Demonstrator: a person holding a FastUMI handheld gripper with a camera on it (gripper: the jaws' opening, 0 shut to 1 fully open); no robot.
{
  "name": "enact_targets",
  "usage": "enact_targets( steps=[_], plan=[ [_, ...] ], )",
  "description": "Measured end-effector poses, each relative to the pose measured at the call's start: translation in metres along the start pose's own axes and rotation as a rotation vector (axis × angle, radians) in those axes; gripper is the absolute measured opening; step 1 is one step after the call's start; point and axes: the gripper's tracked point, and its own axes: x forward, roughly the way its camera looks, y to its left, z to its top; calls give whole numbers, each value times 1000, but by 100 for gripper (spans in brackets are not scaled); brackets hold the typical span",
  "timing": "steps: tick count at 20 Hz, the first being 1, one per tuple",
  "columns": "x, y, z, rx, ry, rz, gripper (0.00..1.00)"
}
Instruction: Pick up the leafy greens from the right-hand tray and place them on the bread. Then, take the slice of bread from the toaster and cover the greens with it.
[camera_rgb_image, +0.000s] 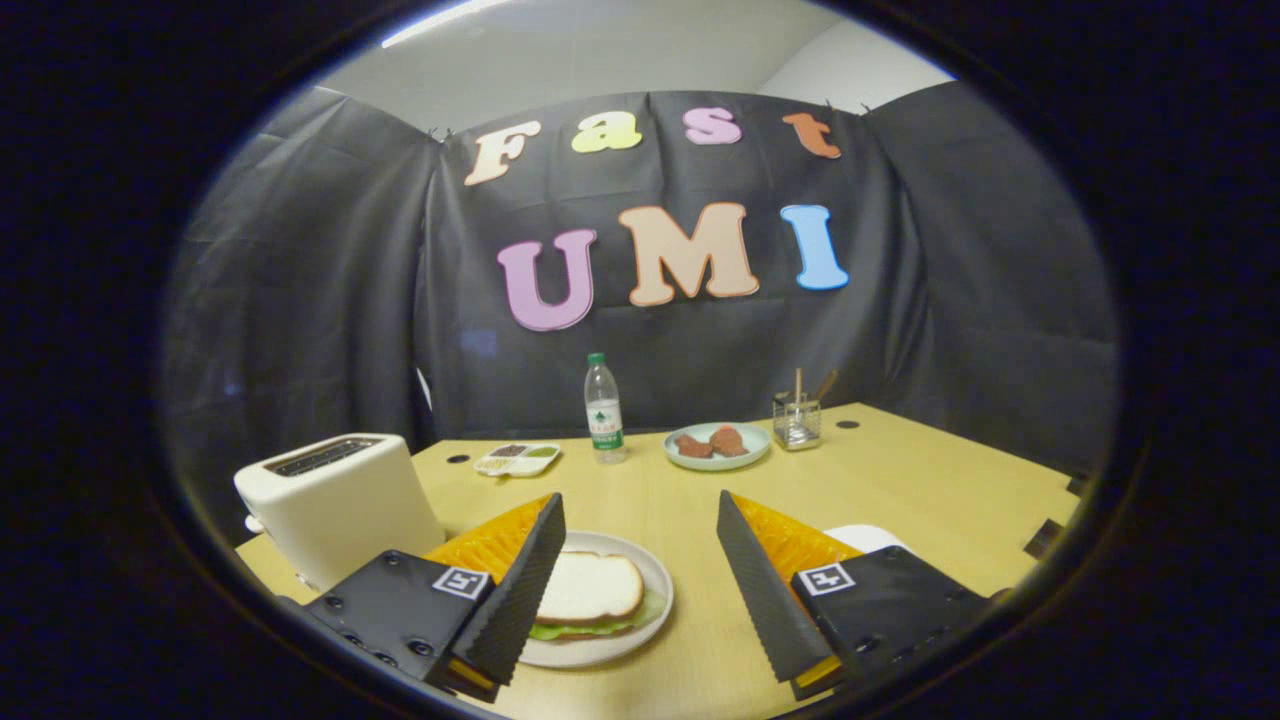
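Hovering spread apart, claw (640, 585) empty above bread (588, 588); labels unreadable

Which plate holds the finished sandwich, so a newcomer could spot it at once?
Start at the white toaster on the wooden table. Just beside it, between the open tongs, lies a white plate. On it sits the sandwich, bread over green leaves; the far blue-green plate holds only brown pieces.
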Motion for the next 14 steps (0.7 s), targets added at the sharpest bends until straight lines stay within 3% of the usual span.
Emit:
enact_targets(
  steps=[6, 14],
  plan=[
    [-30, -28, 53, -35, -98, -75, 96],
    [-55, -48, 66, -49, -112, -105, 96]
  ],
)
